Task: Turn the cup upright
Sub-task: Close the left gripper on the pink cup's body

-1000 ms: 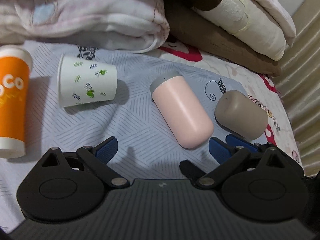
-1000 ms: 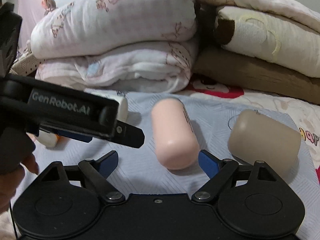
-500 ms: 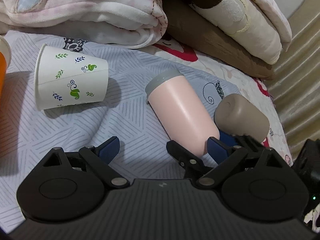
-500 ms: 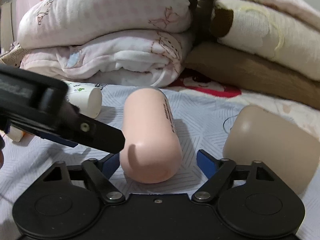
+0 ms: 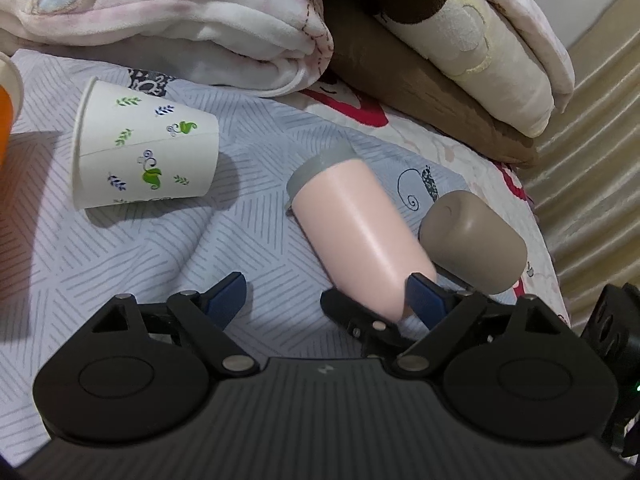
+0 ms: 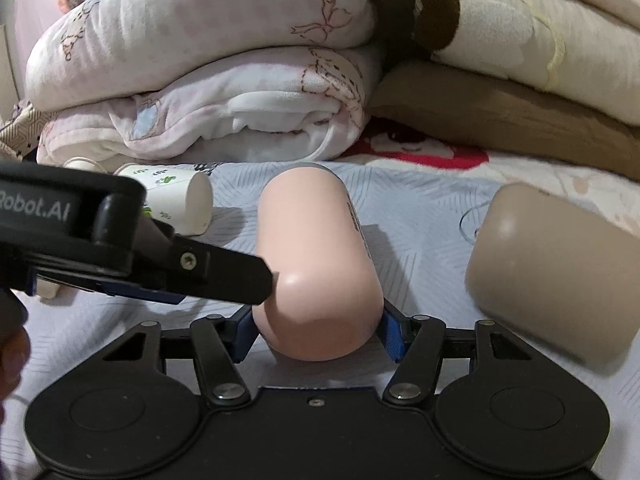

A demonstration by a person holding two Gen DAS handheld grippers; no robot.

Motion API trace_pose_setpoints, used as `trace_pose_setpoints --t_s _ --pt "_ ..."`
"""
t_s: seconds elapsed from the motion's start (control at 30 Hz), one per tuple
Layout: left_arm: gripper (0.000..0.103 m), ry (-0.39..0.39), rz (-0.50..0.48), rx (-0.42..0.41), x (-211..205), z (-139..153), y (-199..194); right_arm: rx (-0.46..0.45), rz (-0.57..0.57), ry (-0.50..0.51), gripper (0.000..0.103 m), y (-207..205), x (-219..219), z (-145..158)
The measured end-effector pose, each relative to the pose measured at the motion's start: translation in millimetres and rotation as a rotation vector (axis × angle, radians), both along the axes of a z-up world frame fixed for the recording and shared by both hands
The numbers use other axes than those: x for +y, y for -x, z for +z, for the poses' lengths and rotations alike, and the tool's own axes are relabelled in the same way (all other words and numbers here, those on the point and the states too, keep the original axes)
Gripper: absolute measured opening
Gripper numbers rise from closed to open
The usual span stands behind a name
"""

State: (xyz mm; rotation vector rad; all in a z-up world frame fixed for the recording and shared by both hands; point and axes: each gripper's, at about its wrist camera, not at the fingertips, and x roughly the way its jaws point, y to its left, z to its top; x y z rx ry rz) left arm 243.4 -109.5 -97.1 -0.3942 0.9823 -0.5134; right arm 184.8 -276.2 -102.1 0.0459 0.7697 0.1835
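Note:
A pink cup with a grey rim point(image 5: 356, 236) lies on its side on the bed sheet, its rounded base toward me point(image 6: 320, 276). My right gripper point(image 6: 318, 330) has its blue pads against both sides of the base and is shut on it. My left gripper point(image 5: 324, 300) is open and empty; its right finger point(image 5: 424, 300) sits beside the cup's base, and it reaches in from the left in the right wrist view point(image 6: 224, 268).
A white paper cup with leaf prints point(image 5: 144, 152) lies on its side at left. A taupe cup point(image 5: 472, 240) lies right of the pink one. An orange cup point(image 5: 6, 120) shows at the far left edge. Folded blankets point(image 6: 224, 68) are stacked behind.
My right gripper moved forward and closed its pads on the pink cup's base. My left gripper shifted right, bringing its right finger up beside the cup.

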Motion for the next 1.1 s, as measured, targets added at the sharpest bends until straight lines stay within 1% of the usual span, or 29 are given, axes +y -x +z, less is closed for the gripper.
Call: trace_pose_setpoints --t_s 0.13,0.27,0.4,0.43,0.5,0.53,0.6,0.67,0.77,0.87,0.97,1.07,1.1 --pt "0.087 0.028 0.005 0.011 8 6 5 0.043 -0.019 -0.067 0.066 8 1 2" --pt "0.087 0.041 0.009 0.041 14 9 12 0.068 -0.045 -0.082 0.066 15 6 6" --pt "0.087 0.072 0.003 0.078 22 13 21 0.103 -0.070 -0.135 0.066 25 10 12" --pt "0.087 0.069 0.004 0.082 24 15 23 0.112 -0.076 -0.137 0.066 28 12 13" --pt "0.087 0.033 0.016 0.068 24 18 30 0.123 -0.082 -0.131 0.066 36 17 15" --pt "0.087 0.030 0.022 0.061 25 19 34 0.128 -0.089 -0.123 0.066 40 19 16" --pt "0.087 0.052 0.020 0.101 27 15 40 0.152 -0.099 -0.112 0.066 46 25 15" --pt "0.087 0.069 0.011 0.131 29 12 44 0.190 -0.107 -0.122 0.066 50 30 12" --pt "0.087 0.056 0.009 0.157 34 11 51 0.228 -0.100 -0.124 0.066 62 39 13" --pt "0.084 0.051 -0.023 0.211 41 12 54 0.244 -0.080 -0.133 0.066 73 47 18" --pt "0.081 0.029 -0.039 0.213 56 18 60 0.299 -0.056 -0.163 0.066 79 54 20" --pt "0.070 0.038 -0.036 0.224 69 17 63 0.343 -0.027 -0.204 0.066 82 57 19" --pt "0.064 0.048 -0.034 0.235 72 13 63 0.354 -0.027 -0.216 0.066 83 57 20"
